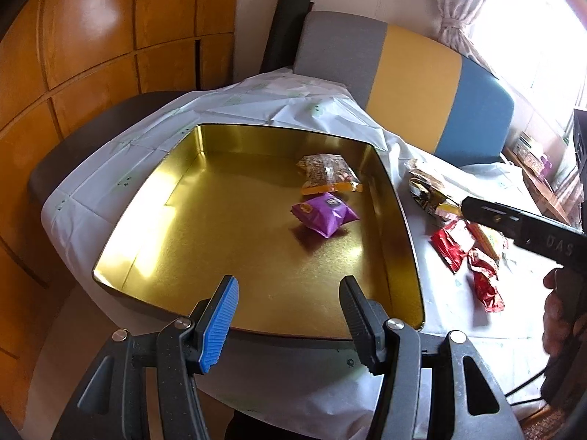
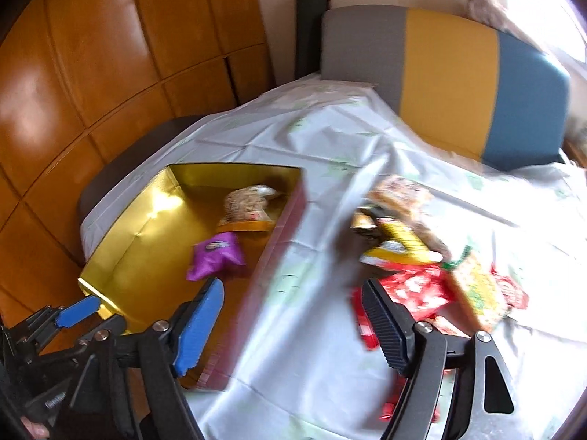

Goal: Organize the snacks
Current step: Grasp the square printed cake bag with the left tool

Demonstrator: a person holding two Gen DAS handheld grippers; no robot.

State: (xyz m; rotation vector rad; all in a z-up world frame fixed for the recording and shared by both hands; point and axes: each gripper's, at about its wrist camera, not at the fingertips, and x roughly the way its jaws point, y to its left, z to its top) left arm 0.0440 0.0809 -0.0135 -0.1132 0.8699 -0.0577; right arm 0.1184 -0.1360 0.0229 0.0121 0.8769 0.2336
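Observation:
A gold-lined tin (image 1: 154, 198) lies open on the white tablecloth (image 2: 312, 330). Inside it are a purple packet (image 1: 324, 214) and, just behind, an orange-edged packet of nuts (image 1: 328, 174). My left gripper (image 1: 290, 293) hovers open over the tin's near edge, with nothing between its pads. To the right of the tin is a loose pile: red packets (image 2: 414, 289), gold and yellow packets (image 2: 400, 242) and a green-printed one (image 2: 477, 293). My right gripper (image 2: 293, 289) stands open and empty over the cloth between the tin's red outer wall (image 2: 279, 249) and the pile. The right wrist view is blurred.
A chair back (image 1: 411, 77) in grey, yellow and blue stands behind the table. Wooden cabinet doors (image 1: 91, 36) fill the left side. A curtain (image 1: 458, 7) and a bright window are at the upper right. A person's hand (image 1: 554, 322) grips the right tool's handle.

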